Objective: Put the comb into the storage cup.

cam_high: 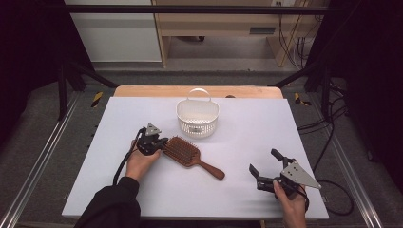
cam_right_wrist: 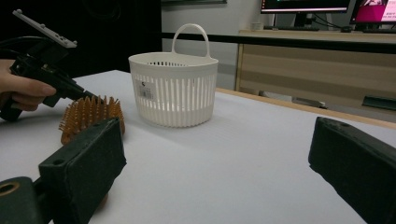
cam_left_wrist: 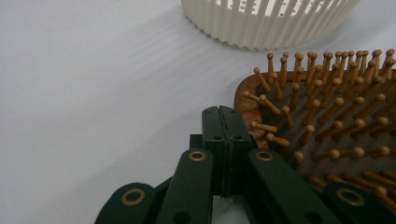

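While the left gripper [cam_high: 159,144] rests with jaws pressed together, holding nothing, at the rim of the hairbrush [cam_high: 186,152] head, the brush lies bristles-up, its long axis running from that claw toward the right gripper [cam_high: 264,167], which stands wide open and empty, well apart. Beyond the left claw stands the white basket [cam_high: 197,124].

White-topped table with two things on it

The table [cam_high: 247,142] carries a white slotted basket [cam_high: 197,117] toward its far edge and a wooden hairbrush [cam_high: 187,154], bristles up, lying nearer; its far rim looks like bare wood.
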A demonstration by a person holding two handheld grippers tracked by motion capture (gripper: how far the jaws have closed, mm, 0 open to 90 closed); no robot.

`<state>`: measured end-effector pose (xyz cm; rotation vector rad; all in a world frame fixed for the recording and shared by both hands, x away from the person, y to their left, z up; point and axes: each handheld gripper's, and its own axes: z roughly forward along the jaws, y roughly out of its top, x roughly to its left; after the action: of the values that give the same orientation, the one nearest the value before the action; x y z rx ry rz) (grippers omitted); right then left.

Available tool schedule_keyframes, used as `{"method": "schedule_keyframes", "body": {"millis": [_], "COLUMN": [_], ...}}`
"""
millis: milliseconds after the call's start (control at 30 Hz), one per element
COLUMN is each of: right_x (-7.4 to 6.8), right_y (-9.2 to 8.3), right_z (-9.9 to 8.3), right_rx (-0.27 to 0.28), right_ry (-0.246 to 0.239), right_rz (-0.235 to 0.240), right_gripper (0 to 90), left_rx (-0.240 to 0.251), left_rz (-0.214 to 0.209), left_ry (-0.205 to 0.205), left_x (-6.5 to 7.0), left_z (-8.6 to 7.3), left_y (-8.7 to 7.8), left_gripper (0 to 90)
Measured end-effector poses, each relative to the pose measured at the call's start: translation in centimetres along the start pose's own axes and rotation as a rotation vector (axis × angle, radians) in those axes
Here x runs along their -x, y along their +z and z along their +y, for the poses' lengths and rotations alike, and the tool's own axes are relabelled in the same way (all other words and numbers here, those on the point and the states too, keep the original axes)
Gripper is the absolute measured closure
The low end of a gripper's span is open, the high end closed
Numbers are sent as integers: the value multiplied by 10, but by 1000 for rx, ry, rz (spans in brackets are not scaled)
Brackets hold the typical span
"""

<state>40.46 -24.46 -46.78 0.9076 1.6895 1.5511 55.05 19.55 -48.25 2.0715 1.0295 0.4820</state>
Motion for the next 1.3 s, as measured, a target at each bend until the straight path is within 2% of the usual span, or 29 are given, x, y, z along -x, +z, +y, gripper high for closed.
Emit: {"method": "schedule_keyframes", "body": {"millis": [200,300,600,1300], "right_x": [-1,-1,-1,-1], "right_y": [-1,-1,-3,-5], "right_z": [1,3,4,6], "right_rx": [-10,-21,-21,-40], "right_ry": [9,24,31,36], "right_rz": [-1,4,-5,-23], "right_gripper": [38,38,39,42], "left_rx": [-2,7,-12,-16], "left_rz": [-24,-46,-98,-177], "left_ry": [16,11,39,73], "left_x": [11,23,57,98], "left_z": [0,-1,5,9], "left_y": [0,1,7,13], "left_gripper": [897,896,897,897]}}
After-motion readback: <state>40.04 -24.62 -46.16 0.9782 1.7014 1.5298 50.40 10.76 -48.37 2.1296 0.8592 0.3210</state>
